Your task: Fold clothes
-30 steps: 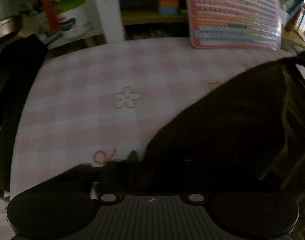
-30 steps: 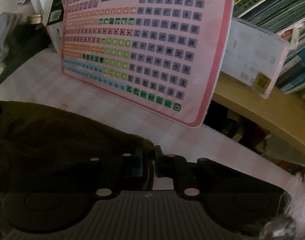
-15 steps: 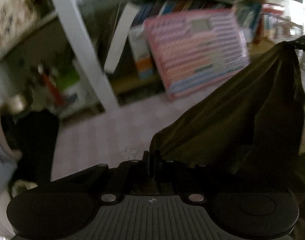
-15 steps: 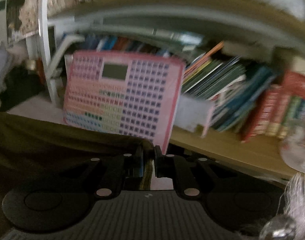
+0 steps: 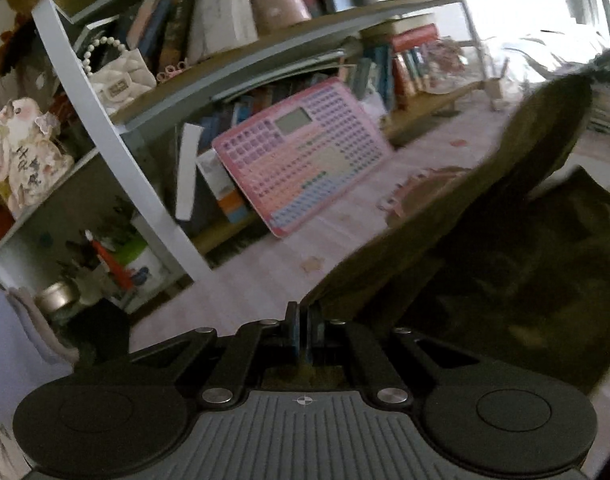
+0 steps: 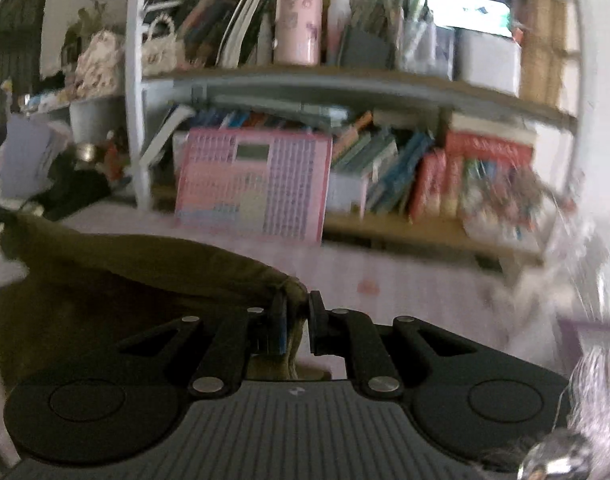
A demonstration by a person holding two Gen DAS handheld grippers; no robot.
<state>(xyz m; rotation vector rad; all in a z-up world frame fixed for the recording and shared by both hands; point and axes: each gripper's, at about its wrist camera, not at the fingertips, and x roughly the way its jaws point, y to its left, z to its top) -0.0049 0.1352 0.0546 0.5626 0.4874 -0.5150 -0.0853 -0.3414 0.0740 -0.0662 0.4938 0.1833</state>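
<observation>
A dark olive garment (image 5: 485, 248) hangs lifted above the pink checked table (image 5: 265, 264), stretched between both grippers. My left gripper (image 5: 304, 320) is shut on one corner of the cloth, which runs up and to the right from its fingers. In the right wrist view the same garment (image 6: 125, 280) spreads to the left, and my right gripper (image 6: 297, 316) is shut on its other corner, with cloth bunched between the fingers. The lower part of the garment sags in dark folds at the right of the left wrist view.
A pink key-chart board (image 5: 305, 156) (image 6: 253, 188) leans against a bookshelf (image 6: 345, 80) full of books behind the table. A white shelf post (image 5: 117, 152), jars and a dark cloth pile (image 5: 101, 332) stand at the left. White fluffy fabric (image 6: 585, 280) fills the right.
Both grippers have risen from the table with the garment, so the views now look at the shelves. The left gripper closed on the cloth's corner early in that span.
</observation>
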